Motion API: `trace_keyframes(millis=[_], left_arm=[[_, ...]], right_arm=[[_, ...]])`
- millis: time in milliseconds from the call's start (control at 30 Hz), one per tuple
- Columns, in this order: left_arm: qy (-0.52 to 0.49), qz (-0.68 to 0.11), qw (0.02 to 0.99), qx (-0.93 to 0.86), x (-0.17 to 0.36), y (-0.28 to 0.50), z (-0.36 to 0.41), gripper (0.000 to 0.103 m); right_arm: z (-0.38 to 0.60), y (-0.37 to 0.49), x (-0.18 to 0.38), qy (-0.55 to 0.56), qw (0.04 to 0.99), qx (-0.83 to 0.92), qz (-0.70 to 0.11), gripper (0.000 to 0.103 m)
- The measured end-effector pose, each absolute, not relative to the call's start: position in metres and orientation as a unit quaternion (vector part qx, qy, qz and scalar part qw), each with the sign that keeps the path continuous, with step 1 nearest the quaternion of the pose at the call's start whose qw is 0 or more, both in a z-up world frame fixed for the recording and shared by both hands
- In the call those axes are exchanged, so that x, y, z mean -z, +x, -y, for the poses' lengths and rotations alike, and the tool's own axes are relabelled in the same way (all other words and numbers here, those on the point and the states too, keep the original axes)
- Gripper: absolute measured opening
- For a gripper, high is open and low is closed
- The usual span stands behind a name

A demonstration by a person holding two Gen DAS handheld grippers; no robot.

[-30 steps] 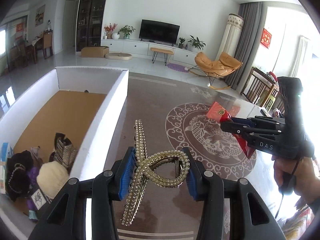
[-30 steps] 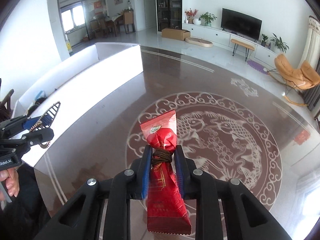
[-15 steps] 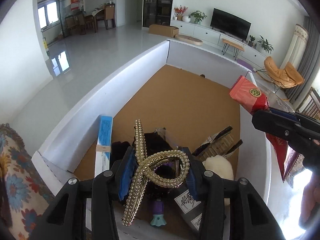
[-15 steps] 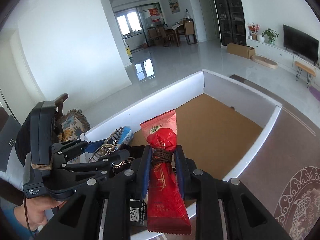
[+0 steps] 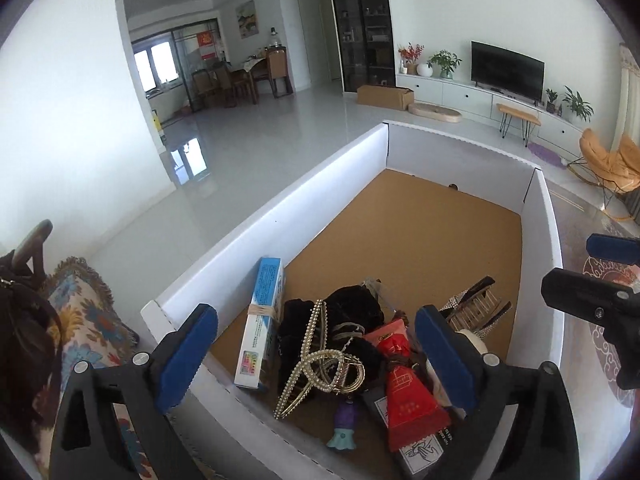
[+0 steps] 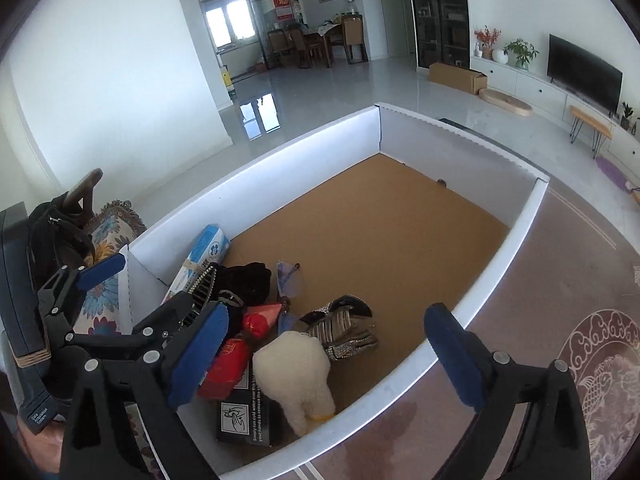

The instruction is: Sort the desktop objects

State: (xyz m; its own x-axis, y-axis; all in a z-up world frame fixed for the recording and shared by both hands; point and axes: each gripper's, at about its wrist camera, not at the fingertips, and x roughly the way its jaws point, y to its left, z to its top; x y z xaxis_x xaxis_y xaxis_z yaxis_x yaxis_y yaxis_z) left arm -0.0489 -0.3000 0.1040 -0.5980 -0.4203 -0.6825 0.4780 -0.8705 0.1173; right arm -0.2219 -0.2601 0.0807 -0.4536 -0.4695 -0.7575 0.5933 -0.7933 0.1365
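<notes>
A white box with a brown floor [image 5: 420, 240] holds a pile at its near end. The pearl hair claw [image 5: 320, 364] lies on black cloth [image 5: 348, 312], and the red snack packet [image 5: 404, 392] lies beside it; the packet also shows in the right wrist view [image 6: 240, 352]. My left gripper [image 5: 316, 356] is open and empty above the pile. My right gripper [image 6: 332, 352] is open and empty over the box's near right corner; in the left wrist view it shows at the right edge [image 5: 600, 280].
The box [image 6: 400, 216] also holds a blue and white carton [image 5: 262, 320], a cream plush [image 6: 296, 376], a rhinestone clip [image 6: 344, 328], a purple toy [image 5: 344, 428] and a black printed box [image 6: 244, 420]. A patterned cushion [image 5: 84, 320] lies left. The brown patterned table [image 6: 580, 340] is right.
Both grippers opened over the box. The pearl hair claw and the red snack packet dropped onto the pile in its near end.
</notes>
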Motion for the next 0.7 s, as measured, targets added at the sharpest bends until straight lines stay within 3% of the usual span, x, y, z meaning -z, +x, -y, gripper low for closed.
trace_keyframes(millis=[133,700], left_arm=[[0.359,-0.04,0.286,0.887,-0.116,-0.039,0.291,0.101],[0.361,-0.102,0.262,0.889,-0.126,-0.008,0.294,0.101]], right_arm=[[0.247,-0.22,-0.092,0.415,0.29,0.856,-0.103,0.103],[0.258,-0.216,-0.089,0.433,0.272,0.847,-0.144,0.103]])
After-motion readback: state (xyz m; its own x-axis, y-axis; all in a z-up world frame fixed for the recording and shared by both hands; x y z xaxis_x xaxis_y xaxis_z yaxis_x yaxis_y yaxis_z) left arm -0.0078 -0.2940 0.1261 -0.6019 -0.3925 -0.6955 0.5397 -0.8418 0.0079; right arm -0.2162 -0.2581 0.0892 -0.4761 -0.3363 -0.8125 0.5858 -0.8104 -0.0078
